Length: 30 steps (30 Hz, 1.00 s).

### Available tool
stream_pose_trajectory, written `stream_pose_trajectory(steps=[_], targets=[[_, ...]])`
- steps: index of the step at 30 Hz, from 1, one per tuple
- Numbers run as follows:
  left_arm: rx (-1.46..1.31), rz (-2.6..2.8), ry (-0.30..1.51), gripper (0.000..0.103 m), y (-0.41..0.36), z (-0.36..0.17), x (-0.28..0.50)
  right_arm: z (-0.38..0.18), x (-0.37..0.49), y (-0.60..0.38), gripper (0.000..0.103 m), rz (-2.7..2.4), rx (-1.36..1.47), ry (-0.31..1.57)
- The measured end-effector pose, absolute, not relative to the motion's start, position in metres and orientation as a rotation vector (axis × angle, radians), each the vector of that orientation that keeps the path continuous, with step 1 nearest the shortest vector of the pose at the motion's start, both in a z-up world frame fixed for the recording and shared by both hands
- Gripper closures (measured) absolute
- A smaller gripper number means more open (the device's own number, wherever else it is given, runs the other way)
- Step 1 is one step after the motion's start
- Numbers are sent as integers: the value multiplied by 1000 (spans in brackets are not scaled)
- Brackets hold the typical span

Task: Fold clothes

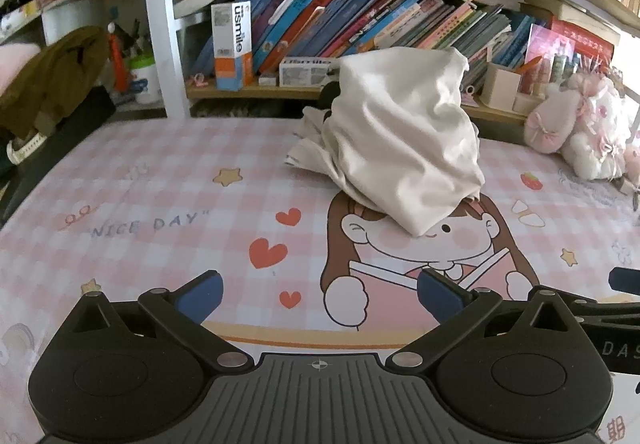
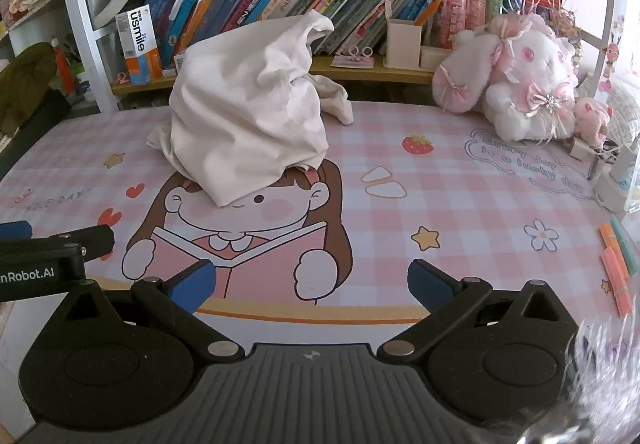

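Note:
A crumpled white garment (image 1: 404, 140) stands in a tall heap on the pink checked desk mat (image 1: 160, 204), near the back middle, over the cartoon girl's head. It also shows in the right wrist view (image 2: 248, 108). My left gripper (image 1: 320, 296) is open and empty, low over the mat's front, well short of the garment. My right gripper (image 2: 312, 286) is open and empty too, beside it to the right. The left gripper's body shows at the left edge of the right wrist view (image 2: 52, 256).
A bookshelf (image 1: 360, 20) full of books runs behind the desk. Pink plush toys (image 2: 516, 84) sit at the back right. An olive bag (image 1: 52, 80) lies at the left. Small bottles (image 2: 616, 180) and coloured sticks (image 2: 618, 268) are at the right edge.

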State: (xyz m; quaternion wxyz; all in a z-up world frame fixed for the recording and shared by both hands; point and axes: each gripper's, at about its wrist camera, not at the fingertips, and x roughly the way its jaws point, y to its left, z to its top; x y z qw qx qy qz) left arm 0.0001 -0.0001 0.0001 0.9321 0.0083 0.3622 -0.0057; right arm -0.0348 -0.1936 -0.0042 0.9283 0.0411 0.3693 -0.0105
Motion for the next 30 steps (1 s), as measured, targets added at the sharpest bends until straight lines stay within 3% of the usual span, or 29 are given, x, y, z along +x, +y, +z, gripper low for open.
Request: stream_pose_trajectory(steps=[30], targets=[[19,-24,753,0,-2,2,2,-4,-34,-191,0,-8,70,758]])
